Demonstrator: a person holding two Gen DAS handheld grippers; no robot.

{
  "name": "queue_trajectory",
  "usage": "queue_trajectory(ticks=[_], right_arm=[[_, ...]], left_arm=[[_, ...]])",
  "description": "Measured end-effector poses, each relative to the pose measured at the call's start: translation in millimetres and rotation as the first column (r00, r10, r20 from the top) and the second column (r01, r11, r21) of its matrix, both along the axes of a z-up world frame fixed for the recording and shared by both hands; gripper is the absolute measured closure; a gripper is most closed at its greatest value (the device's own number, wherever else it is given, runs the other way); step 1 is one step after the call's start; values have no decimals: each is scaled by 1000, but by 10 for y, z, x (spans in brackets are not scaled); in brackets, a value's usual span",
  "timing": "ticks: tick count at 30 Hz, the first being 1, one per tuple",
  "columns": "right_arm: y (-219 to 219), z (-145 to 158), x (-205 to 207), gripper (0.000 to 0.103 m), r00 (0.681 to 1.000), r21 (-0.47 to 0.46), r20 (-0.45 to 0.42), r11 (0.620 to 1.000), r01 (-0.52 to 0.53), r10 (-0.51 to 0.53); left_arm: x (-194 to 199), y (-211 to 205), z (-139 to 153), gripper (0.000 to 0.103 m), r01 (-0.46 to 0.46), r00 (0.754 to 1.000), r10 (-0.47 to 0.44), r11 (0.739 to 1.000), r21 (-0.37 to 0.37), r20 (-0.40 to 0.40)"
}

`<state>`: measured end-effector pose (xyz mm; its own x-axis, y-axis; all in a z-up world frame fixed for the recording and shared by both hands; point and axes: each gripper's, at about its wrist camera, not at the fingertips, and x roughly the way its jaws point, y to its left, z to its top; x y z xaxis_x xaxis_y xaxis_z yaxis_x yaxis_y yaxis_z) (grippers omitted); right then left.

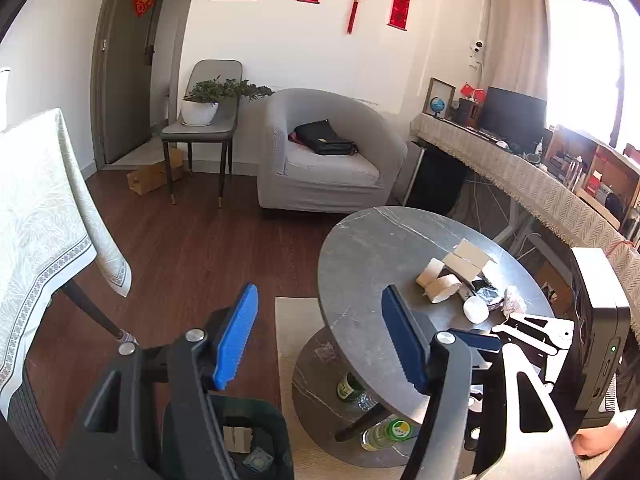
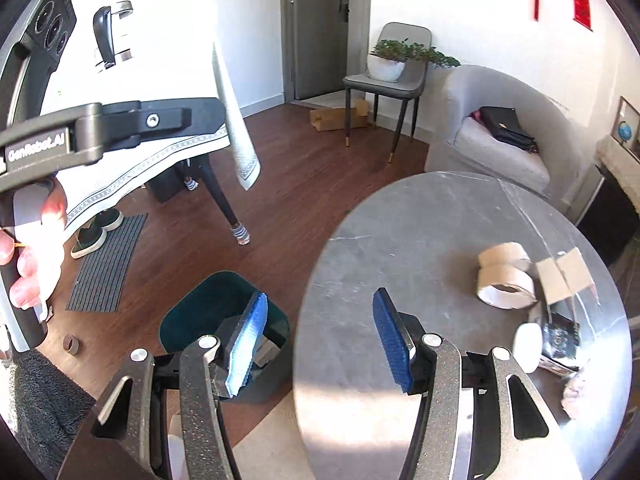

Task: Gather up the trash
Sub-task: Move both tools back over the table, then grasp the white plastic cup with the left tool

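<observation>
Left wrist view alone shows bottles (image 1: pixel 386 432) under the round table (image 1: pixel 360 264), right view alone a hand (image 2: pixel 30 248) – both tongs, left gripper (image 1: pixel 316 334) and right gripper (image 2: pixel 320 340), wide, empty, tilted down over the bin (image 2: pixel 192 312).

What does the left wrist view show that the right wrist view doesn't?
Only the left wrist view shows the bottles under the round table and the desk with a monitor. Only the right wrist view shows the shoes on a dark mat and a small tape core on the floor. Both show the round table, paper rolls, white cup, dark bin, armchair, and open, empty fingers.
</observation>
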<state>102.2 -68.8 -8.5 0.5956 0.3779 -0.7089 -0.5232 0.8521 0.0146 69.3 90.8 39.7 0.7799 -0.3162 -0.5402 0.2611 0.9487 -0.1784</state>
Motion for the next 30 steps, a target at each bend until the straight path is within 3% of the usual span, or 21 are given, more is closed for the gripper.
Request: queue_trajectory(ticks=[8,16,25,30], right_arm=[[-963,-41,-48,45,989,-9,9,989,149,-149],[-1644,-96,-150,42,969,-14,7,969,248,-248],[-2090,-196,-152,36,950,1,-12,950,312,-312],[-2203,-271,-128,35,944,-2,-32,944,329,-329]], left_arm=[[98,-776,-99,35,107,994,-107,994,14,-13],[225,-1419,-266,35,193,980,-192,981,8,-54],[337,-1976,-582,35,268,957,-264,963,18,-121],[428,-2151,-766,39,252,954,-247,968,11,-168]])
